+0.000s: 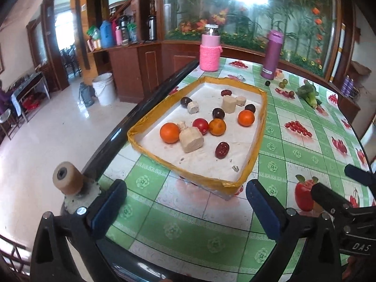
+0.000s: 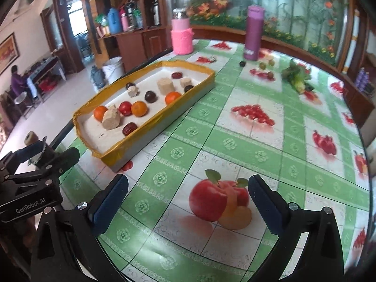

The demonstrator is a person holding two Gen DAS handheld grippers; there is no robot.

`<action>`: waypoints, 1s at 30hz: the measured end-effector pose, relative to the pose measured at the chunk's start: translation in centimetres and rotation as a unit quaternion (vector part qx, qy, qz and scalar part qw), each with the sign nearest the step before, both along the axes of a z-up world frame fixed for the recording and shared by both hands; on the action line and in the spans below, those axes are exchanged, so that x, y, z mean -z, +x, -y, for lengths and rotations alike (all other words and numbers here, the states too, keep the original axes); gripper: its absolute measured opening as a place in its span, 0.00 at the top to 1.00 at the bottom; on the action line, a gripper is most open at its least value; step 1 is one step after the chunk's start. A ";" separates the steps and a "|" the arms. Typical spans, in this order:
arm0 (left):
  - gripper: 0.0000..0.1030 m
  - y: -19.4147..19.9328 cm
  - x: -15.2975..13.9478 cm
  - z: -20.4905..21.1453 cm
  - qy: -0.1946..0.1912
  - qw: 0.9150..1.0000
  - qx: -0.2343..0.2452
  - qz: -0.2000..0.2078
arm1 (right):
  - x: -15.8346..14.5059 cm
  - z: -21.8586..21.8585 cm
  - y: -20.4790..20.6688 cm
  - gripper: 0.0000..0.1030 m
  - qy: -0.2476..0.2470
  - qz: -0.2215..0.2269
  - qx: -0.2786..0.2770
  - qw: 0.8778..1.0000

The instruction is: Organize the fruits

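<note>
Orange fruit (image 1: 170, 132) in the tray (image 1: 150, 119) looks firm, smooth, apt to roll — I'd pinch across its middle; left gripper (image 1: 185, 209) and right gripper (image 2: 188, 202) both gape empty.

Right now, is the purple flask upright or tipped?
Upright: the purple flask stands on its base on the table, lid on top.

The tray (image 1: 251, 164) sits on the bench (image 1: 188, 223) just ahead of the left gripper (image 1: 185, 208) and ahead-left of the right gripper (image 2: 188, 203). In it lie oranges (image 1: 170, 132), a tomato (image 1: 200, 126), dates (image 1: 222, 150) and blocks (image 1: 190, 139). Beyond the tray stand two flasks (image 1: 209, 49); right of them lie greens (image 1: 309, 94).
</note>
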State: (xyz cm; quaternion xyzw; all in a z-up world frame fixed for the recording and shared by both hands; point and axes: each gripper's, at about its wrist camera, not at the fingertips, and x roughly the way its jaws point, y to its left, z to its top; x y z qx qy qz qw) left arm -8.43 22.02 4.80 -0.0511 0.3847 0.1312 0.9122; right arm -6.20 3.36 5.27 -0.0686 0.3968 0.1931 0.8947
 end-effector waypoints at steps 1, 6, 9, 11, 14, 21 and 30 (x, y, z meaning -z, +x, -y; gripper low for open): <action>0.00 -0.1 0.0 -0.1 0.006 1.000 0.000 0.003 | -0.2 -0.2 -0.5 0.00 0.001 0.010 0.005 1.000; 0.00 0.1 0.2 -0.6 0.041 0.999 0.002 -0.004 | -0.6 -1.4 -1.4 0.00 -0.014 0.026 0.020 0.999; 0.00 -0.5 0.2 -0.8 0.070 0.997 -0.001 0.011 | -0.4 -1.5 -1.4 0.00 -0.021 0.028 0.036 0.999; 0.00 -0.6 0.3 -1.2 0.069 0.998 0.007 0.010 | -0.4 -1.1 -1.4 0.00 -0.018 0.026 0.050 0.998; 0.01 -0.6 0.4 -1.8 0.059 0.998 0.012 0.006 | -0.5 -0.6 -1.4 0.00 -0.009 0.024 0.068 0.997; 0.00 -0.7 0.1 -1.9 0.053 0.998 0.024 0.017 | -0.3 -1.3 -2.2 0.00 -0.020 0.028 0.067 0.997; 0.00 -0.9 -0.6 -2.1 0.037 0.998 0.033 0.027 | -0.3 -1.3 -2.8 0.00 -0.023 0.031 0.070 0.997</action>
